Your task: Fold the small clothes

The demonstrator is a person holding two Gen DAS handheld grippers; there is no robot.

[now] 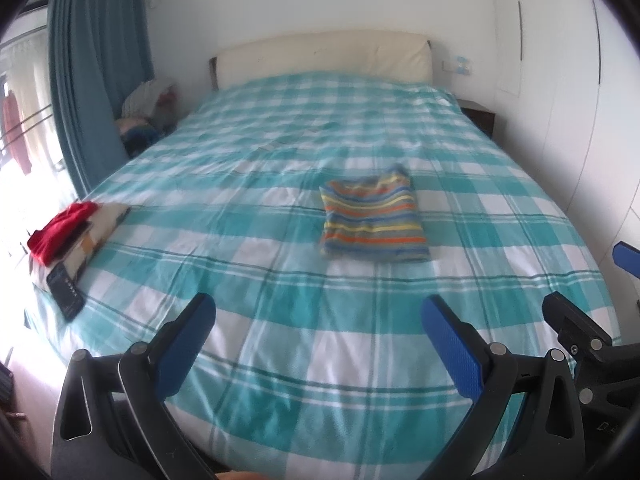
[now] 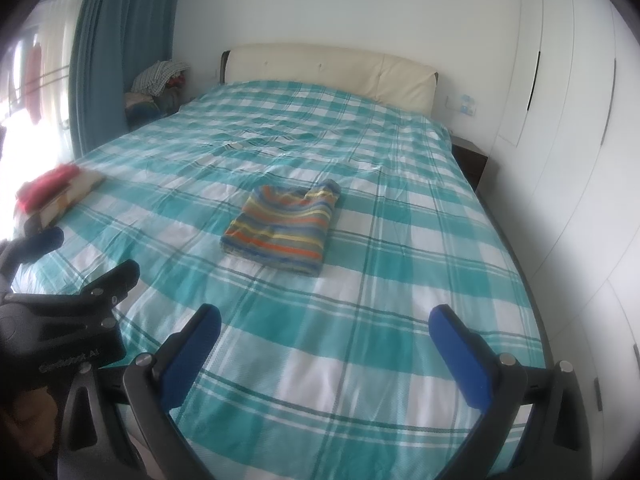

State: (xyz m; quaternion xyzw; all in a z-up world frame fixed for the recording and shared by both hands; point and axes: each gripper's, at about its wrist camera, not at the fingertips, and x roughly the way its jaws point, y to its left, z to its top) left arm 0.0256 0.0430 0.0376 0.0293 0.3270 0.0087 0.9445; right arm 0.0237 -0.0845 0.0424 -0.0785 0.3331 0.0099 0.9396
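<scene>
Two grippers, both held low over the near end of the bed [image 1: 304, 360]. Left gripper [image 1: 318, 320] spread wide, blue pads apart, nothing between them. Right gripper [image 2: 324, 328] likewise spread wide and empty. Seen also from each other's cameras: part of the right gripper at the far right edge of the left view, part of the left gripper at the lower left of the right view, both cut off by the frame.

One striped garment [image 1: 372, 220], folded into a rough rectangle, lying flat near the middle of the bed, well apart from both grippers. One corner at its far right raised a little. Bands of orange, yellow, blue and grey; rather blurred in the left view.

One small stack at the left edge of the bed: a red cloth [image 1: 60, 228] on top of a pale folded item [image 1: 100, 228], with one dark flat object [image 1: 66, 292] just beside it, too blurred to name.

One cream headboard [image 1: 324, 56] at the far end. One teal curtain [image 1: 96, 72] at far left, with a heap of clothes [image 1: 148, 112] below it, hard to make out. Plenty of bare checked cover all around the striped garment. White wardrobe doors [image 2: 560, 120] close along the right side of the bed.
</scene>
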